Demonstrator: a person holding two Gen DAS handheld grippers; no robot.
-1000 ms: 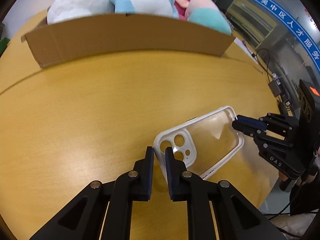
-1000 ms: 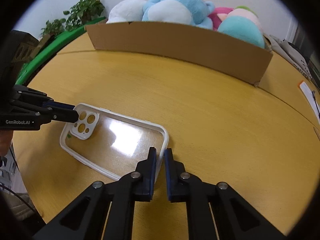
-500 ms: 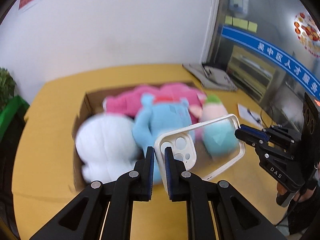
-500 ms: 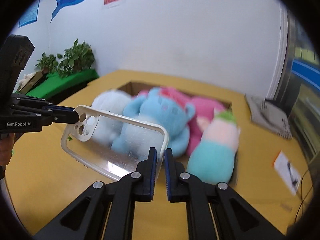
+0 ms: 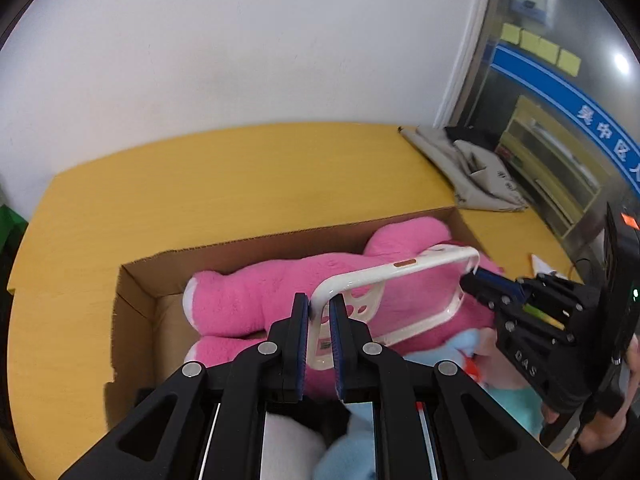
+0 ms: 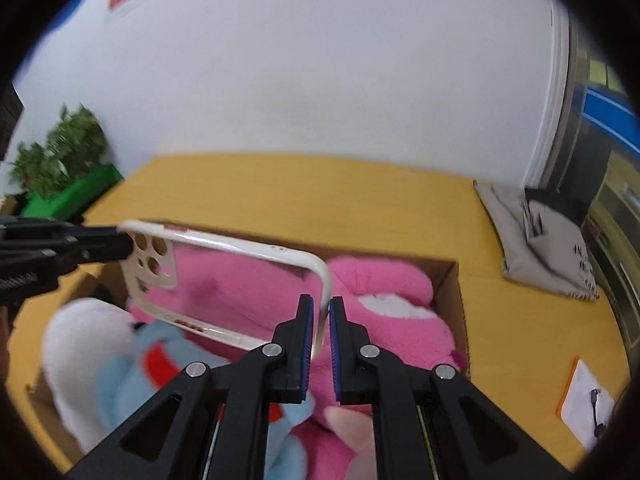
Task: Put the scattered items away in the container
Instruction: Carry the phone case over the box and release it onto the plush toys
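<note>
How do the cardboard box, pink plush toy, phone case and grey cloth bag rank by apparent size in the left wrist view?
1. cardboard box
2. pink plush toy
3. phone case, close to the camera, and grey cloth bag: look alike, so unranked.

White-rimmed clear phone case, pink plush toy, brown cardboard box.

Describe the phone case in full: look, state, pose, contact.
The phone case has a clear back, a white bumper rim and a white camera block with round cutouts. It is empty and tilted, held in the air over the pink plush inside the cardboard box. The left gripper pinches the camera-end rim; the right gripper pinches the opposite end. Nothing else touches it.
</note>
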